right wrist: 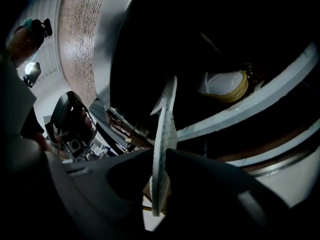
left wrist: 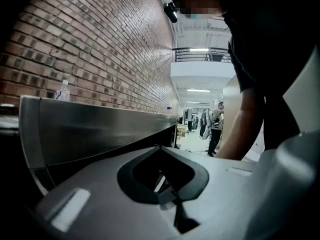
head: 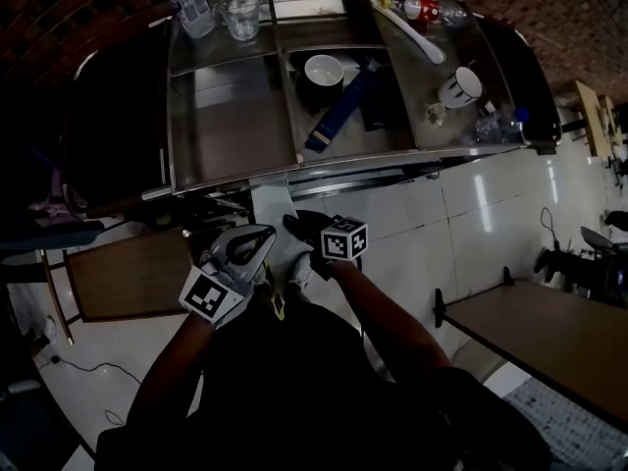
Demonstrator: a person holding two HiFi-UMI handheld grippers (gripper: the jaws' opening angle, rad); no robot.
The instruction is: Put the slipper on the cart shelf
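The right hand-held gripper (right wrist: 160,156) pinches the slipper (right wrist: 165,114) edge-on, its length pointing at the cart shelf (right wrist: 226,115) at the frame's right. The left hand-held gripper (head: 265,235), jaws together, sits alongside.

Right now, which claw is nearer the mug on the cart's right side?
Right. The right claw, shut on the slipper, sits below and left of the mug in the head view; the left claw is further left still.

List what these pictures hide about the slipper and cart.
The lower shelf: head view, hidden under the top tray; right gripper view, mostly dark.
The slipper: head view, partly covered by the left gripper and right gripper; right gripper view shows it only edge-on.
The bottle label: head view, too small.
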